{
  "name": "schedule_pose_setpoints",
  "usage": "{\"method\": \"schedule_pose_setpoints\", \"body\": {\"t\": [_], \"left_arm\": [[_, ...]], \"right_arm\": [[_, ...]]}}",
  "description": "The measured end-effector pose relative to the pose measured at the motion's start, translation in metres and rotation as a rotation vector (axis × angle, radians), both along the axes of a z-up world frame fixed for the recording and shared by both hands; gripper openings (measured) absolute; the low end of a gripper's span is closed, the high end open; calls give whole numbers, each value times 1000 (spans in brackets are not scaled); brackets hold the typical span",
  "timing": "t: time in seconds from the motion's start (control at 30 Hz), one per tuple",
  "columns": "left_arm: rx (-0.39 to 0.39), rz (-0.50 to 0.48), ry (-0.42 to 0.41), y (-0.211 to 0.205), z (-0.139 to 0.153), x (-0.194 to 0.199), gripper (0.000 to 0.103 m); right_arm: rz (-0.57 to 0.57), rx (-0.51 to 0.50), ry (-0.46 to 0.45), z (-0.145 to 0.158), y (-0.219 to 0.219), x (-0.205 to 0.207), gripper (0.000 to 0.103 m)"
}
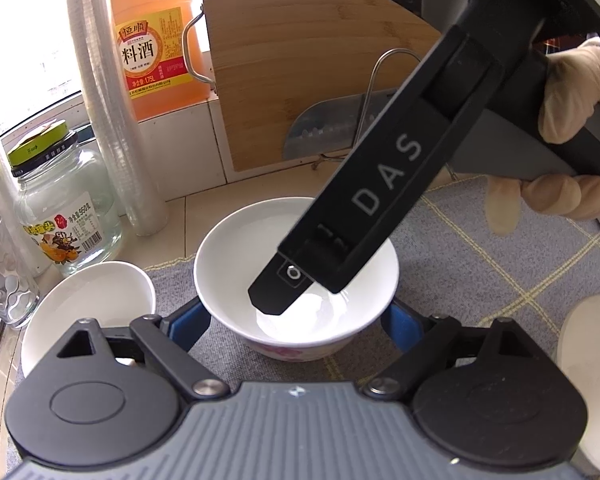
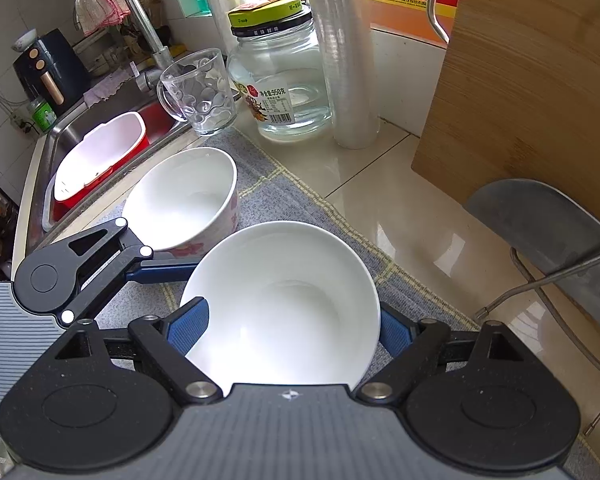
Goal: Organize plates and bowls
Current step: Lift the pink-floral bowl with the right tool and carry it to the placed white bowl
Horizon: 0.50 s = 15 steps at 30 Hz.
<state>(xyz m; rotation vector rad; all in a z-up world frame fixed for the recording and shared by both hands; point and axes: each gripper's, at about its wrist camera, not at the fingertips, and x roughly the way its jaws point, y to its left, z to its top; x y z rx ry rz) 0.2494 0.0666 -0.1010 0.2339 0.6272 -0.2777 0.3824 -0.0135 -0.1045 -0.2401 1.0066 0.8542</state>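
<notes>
White porcelain is what I am sorting. Furthest left, at the sink-side corner of the grey checked mat [image 2: 260, 176], the far bowl [image 2: 184, 196] stands upright with its mouth up, just short of the glass mug [image 2: 196, 92]. It touches nothing of mine. Next along, my left tongs [image 1: 294, 322] stand fairly wide, their blue pads [image 1: 190, 326] hard up against the flanks of the near bowl [image 2: 280, 304]. I cannot tell whether they press or merely bracket it. That bowl sits upright mid-mat, flower print low on its wall, directly ahead of both tools. My right tongs [image 2: 292, 330] come down on it steeply from the other side. They are drawn in about halfway, one pad at each side of the rim, and I judge them clamped on it. Right again, off the mat's edge, a wooden board [image 2: 540, 100] leans on the counter. What matters for nesting the two is that the far bowl lies left of and beyond the gripped one, on my left hand's side. Being round, neither has a long axis to line up, so I would carry the near bowl leftward and away, keeping it level.
</notes>
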Motion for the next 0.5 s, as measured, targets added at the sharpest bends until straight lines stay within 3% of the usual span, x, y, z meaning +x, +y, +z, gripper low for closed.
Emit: {"method": "schedule_pose_setpoints", "body": {"t": [0.5], "left_arm": [[12,-11,6,1,1,2,91]], "right_arm": [[-32,20,34,-1,-2,4,93]]}}
